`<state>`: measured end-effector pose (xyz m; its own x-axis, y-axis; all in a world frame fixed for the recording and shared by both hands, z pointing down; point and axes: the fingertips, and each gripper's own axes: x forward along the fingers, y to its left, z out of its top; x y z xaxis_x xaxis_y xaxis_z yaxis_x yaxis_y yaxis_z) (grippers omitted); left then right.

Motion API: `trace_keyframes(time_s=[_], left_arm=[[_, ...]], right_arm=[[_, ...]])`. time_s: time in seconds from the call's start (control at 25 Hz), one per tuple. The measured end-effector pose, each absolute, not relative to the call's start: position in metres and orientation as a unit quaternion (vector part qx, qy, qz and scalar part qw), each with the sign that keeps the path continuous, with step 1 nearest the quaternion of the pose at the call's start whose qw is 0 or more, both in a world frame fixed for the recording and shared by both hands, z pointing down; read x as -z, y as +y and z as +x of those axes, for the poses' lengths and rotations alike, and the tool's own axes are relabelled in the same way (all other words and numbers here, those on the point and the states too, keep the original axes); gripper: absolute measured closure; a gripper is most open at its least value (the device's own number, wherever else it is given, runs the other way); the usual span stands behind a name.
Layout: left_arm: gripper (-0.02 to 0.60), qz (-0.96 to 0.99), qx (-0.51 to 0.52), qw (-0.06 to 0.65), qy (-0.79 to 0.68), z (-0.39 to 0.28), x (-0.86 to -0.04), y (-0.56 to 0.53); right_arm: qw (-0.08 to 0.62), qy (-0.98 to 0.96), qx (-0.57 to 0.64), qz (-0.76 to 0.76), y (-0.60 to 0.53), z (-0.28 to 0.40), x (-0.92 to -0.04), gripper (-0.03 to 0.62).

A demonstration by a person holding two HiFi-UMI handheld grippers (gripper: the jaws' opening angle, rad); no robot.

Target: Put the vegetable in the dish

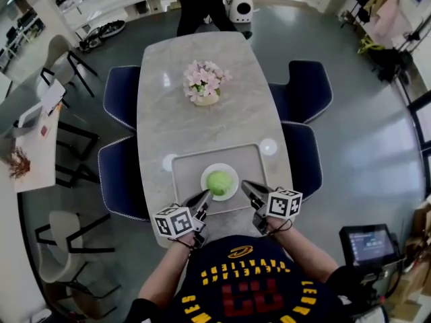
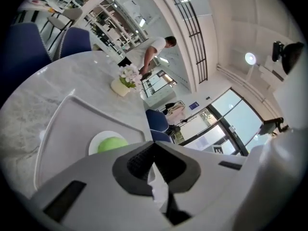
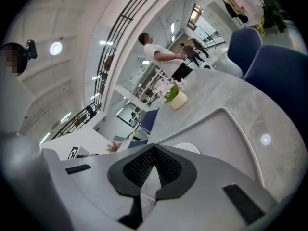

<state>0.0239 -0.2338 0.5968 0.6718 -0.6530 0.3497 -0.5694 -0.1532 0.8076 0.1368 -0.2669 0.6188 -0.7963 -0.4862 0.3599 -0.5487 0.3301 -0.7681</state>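
Observation:
A round green vegetable (image 1: 219,181) lies in a small white dish (image 1: 231,174) on a grey tray (image 1: 187,179) at the near end of the marble table. My left gripper (image 1: 206,196) hovers just left of the dish at its near side, jaws shut and empty. My right gripper (image 1: 246,185) hangs just right of the dish, also shut on nothing. In the left gripper view the vegetable (image 2: 112,144) and dish (image 2: 96,145) peek over the closed jaws (image 2: 154,145). The right gripper view shows only a sliver of the dish (image 3: 188,148) past the closed jaws (image 3: 154,148).
A vase of pink flowers (image 1: 205,84) stands mid-table. Two small white discs (image 1: 269,147) (image 1: 169,162) lie beside the tray's far corners. Dark blue chairs (image 1: 306,89) (image 1: 121,96) flank the table. A person (image 1: 201,5) stands at the far end.

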Motion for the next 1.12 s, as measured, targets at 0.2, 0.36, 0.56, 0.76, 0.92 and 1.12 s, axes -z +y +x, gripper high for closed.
trace_keyframes(time_s=[0.2,0.36,0.56,0.76,0.92,1.12], left_arm=[[0.581,0.81,0.02,0.446,-0.381,0.043,-0.553,-0.229],[0.581,0.831,0.02,0.417,-0.368,0.054,-0.525,-0.222],[0.581,0.84,0.053,0.403,-0.361,0.058,-0.49,-0.216],[0.581,0.846,0.071,0.376,-0.372,0.052,-0.461,-0.216],[0.581,0.842,0.094,0.378,-0.372,0.052,-0.448,-0.217],[0.581,0.854,0.076,0.361,-0.367,0.059,-0.446,-0.211]], right_arm=[[0.015,-0.852,-0.439,0.285,-0.258,0.119,-0.569,0.589],[0.008,-0.875,-0.403,0.269,-0.25,0.11,-0.531,0.589],[-0.002,-0.903,-0.354,0.243,-0.24,0.102,-0.491,0.589],[-0.012,-0.927,-0.313,0.208,-0.229,0.092,-0.459,0.589],[-0.026,-0.93,-0.307,0.201,-0.225,0.091,-0.446,0.589],[-0.048,-0.927,-0.311,0.203,-0.224,0.094,-0.436,0.589]])
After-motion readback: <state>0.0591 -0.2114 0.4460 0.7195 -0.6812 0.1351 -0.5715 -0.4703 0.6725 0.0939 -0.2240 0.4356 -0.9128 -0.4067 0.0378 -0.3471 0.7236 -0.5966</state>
